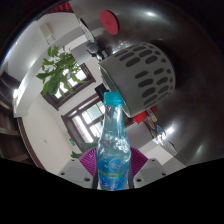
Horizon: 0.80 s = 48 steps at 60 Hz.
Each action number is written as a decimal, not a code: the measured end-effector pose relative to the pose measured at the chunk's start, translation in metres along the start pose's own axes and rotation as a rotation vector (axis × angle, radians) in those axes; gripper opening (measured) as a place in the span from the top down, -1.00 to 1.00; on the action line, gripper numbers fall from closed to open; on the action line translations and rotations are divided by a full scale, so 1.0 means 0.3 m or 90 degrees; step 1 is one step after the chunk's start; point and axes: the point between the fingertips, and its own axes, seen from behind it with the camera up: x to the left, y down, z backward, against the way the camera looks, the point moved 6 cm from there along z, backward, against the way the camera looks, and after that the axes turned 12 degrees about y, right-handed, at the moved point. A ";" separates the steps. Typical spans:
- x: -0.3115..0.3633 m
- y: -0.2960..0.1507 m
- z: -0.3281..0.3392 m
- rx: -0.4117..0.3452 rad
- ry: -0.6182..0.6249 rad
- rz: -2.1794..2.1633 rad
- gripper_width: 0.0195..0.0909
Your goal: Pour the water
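Clear plastic, blue-tinted and topped by a light blue cap, is what is being pinched by the tool (112, 172): a water bottle (113, 145) is being held upright between the two fingers, whose purple pads (88, 160) are being pressed against its lower body on either side. The bottle is being lifted clear of any tabletop, and the view is being tipped upward and sideways. Beyond the bottle, a grey perforated fixture (145, 72) is being shown close overhead. A leafy green plant (60, 72) and a dark-framed window (84, 120) are being shown farther back.
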 end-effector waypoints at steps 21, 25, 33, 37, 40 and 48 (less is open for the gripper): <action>0.040 0.110 0.030 0.010 0.046 0.344 0.41; 0.109 0.130 0.060 0.000 0.029 0.524 0.41; 0.348 0.152 0.078 -0.077 0.016 0.892 0.41; 0.447 0.117 0.068 -0.134 0.029 1.040 0.40; 0.490 0.106 0.089 -0.187 0.034 1.117 0.41; 0.657 -0.097 0.060 -0.324 0.101 1.267 0.42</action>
